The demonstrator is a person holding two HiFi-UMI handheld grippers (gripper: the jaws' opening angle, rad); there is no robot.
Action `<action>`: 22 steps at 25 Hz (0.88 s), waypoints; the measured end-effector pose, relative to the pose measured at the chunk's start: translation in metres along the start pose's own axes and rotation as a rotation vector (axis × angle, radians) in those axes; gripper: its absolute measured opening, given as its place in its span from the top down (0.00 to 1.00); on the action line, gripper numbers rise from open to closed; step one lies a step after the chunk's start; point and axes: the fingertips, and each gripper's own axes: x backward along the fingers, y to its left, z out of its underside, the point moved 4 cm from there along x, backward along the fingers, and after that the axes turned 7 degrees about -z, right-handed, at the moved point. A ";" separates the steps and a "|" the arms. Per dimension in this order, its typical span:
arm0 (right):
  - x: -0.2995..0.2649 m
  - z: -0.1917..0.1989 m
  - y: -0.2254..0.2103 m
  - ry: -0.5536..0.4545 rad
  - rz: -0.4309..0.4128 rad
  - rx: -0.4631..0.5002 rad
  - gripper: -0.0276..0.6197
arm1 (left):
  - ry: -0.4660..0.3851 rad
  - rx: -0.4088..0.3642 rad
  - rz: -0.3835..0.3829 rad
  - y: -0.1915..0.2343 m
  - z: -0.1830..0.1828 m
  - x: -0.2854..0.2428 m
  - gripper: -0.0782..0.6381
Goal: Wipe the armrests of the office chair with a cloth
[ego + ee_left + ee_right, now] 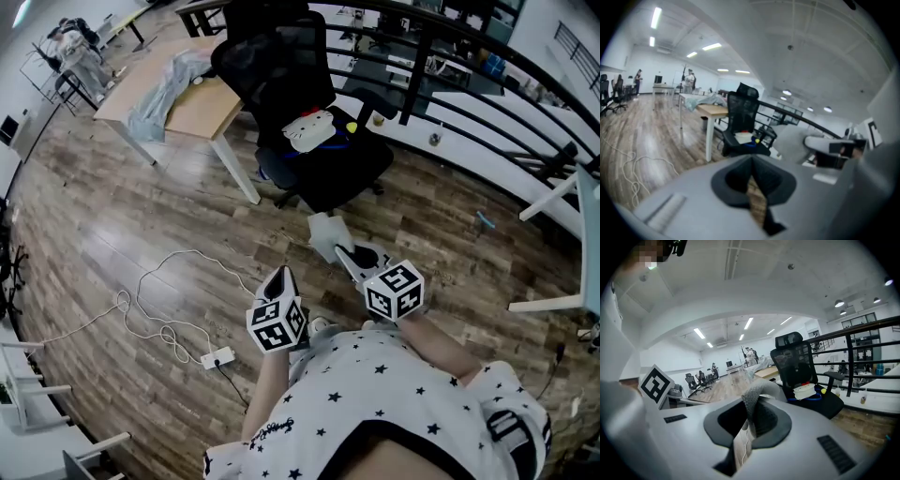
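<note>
Grey cloth between 2 jaws of right gripper, office chair ahead.

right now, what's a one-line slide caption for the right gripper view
Right gripper clamps a grey cloth, pointed at a black mesh office chair standing by a railing.

A wooden table stands on the plank floor. A grey sheet is draped over its left end and hangs off the edge. On the floor a white cable loops along to a white power strip. A black railing runs along the far side. Near it lies a small blue thing, perhaps a pen.
</note>
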 end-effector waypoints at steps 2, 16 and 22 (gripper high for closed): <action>-0.009 -0.001 0.001 -0.004 0.004 -0.006 0.91 | 0.007 -0.002 0.006 0.008 -0.001 -0.004 0.88; -0.068 -0.007 0.020 0.004 0.034 -0.018 0.91 | 0.021 -0.009 0.019 0.076 -0.021 -0.017 0.88; -0.075 -0.005 0.020 0.023 0.040 -0.026 0.91 | 0.031 0.027 -0.008 0.096 -0.019 -0.021 0.88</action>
